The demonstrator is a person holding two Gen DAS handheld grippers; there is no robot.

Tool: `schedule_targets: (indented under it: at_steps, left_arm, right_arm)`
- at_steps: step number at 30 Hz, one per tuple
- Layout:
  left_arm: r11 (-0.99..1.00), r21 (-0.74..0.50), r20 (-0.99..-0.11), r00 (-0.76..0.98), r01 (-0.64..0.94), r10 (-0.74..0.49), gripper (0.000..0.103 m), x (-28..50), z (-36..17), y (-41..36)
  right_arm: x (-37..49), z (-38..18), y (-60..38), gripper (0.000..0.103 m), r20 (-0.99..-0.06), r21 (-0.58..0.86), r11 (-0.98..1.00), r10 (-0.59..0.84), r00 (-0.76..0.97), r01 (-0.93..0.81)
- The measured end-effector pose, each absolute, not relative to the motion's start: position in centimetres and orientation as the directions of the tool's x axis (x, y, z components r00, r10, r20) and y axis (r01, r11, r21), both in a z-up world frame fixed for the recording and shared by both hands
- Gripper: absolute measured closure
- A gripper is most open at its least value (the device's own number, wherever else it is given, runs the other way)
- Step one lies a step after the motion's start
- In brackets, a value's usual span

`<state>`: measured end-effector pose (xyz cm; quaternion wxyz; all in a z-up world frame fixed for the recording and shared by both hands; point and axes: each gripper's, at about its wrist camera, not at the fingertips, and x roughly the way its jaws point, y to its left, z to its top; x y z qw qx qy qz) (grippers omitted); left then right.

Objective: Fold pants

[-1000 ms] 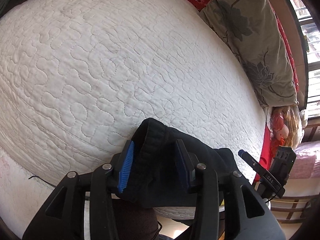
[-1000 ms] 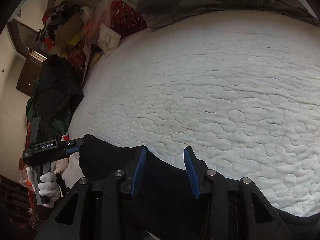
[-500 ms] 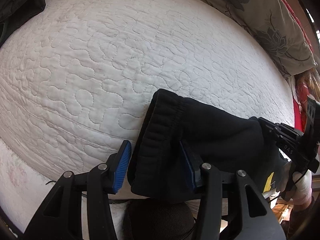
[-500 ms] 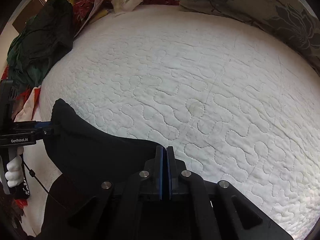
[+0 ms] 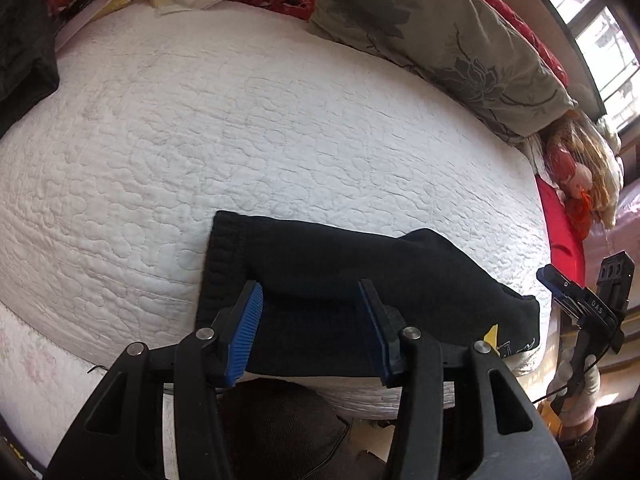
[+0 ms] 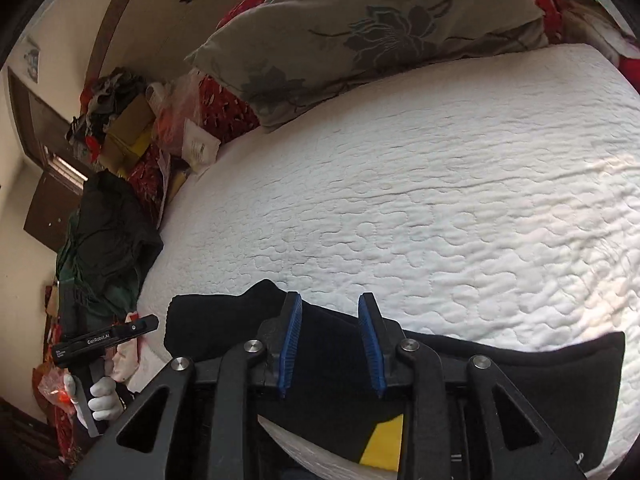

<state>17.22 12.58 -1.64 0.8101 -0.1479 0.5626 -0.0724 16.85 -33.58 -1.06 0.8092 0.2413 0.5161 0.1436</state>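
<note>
Black pants (image 5: 340, 272) lie folded along the near edge of the white quilted bed, ribbed waistband to the left; they also show in the right wrist view (image 6: 240, 320), with a yellow patch near the edge. My left gripper (image 5: 312, 308) is open, its blue pads spread just over the pants' near part. My right gripper (image 6: 330, 320) is open over the pants. Each gripper appears in the other's view, off the bed's edge, the right one (image 5: 576, 300) and the left one (image 6: 104, 338) in a white-gloved hand.
The white quilt (image 5: 280, 120) spreads beyond the pants. A grey floral pillow (image 5: 440, 28) lies at the head. A dark clothes pile (image 6: 108, 240) and boxes sit at the bed's left side. A doll (image 5: 572, 168) lies at the right corner.
Both grippers let go of the pants and drew back: the right one, shut half a second ago, is now open. The pants now lie flat on the bed.
</note>
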Motion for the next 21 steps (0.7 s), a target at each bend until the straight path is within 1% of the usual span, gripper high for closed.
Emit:
schedule_targets:
  at_steps: [3,4,6,9,12,15,18,21]
  left_arm:
    - [0.945,-0.312,-0.895,0.305,0.095,-0.326,0.056,18.9,-1.1,6.7]
    - [0.941,-0.309,-0.898,0.282,0.141,-0.337,0.056,19.4,-1.0,4.5]
    - [0.923,-0.306,-0.906,0.228,0.232,-0.358,0.056,20.4,-0.8,-0.2]
    - [0.881,-0.317,-0.913,0.137,0.352,-0.384,0.056,21.9,-0.7,-7.4]
    - [0.830,-0.354,-0.914,0.028,0.432,-0.405,0.056,22.6,-0.7,-13.7]
    - [0.784,-0.382,-0.914,-0.071,0.490,-0.401,0.056,23.5,-1.1,-19.1]
    - [0.742,-0.372,-0.923,-0.140,0.558,-0.357,0.056,23.9,-2.1,-23.8]
    - [0.684,-0.341,-0.937,-0.178,0.644,-0.300,0.056,24.0,-2.8,-27.5]
  right_arm:
    - [11.0,-1.4,-40.8,0.055,-0.775,0.539,0.817,0.386,0.501,0.204]
    - [9.1,-1.7,-42.7,0.053,-0.778,0.540,0.802,0.358,0.516,0.256]
    - [5.5,-2.9,-46.1,0.052,-0.770,0.569,0.746,0.335,0.542,0.346]
    - [2.1,-5.2,-49.4,0.051,-0.745,0.632,0.640,0.345,0.572,0.438]
    - [0.6,-7.8,-50.3,0.051,-0.702,0.699,0.541,0.390,0.596,0.468]
    - [0.8,-9.5,-50.3,0.051,-0.668,0.736,0.495,0.422,0.613,0.461]
    - [1.1,-10.7,-50.3,0.051,-0.623,0.777,0.452,0.455,0.636,0.438]
    - [1.5,-11.5,-50.2,0.051,-0.598,0.797,0.438,0.480,0.642,0.416]
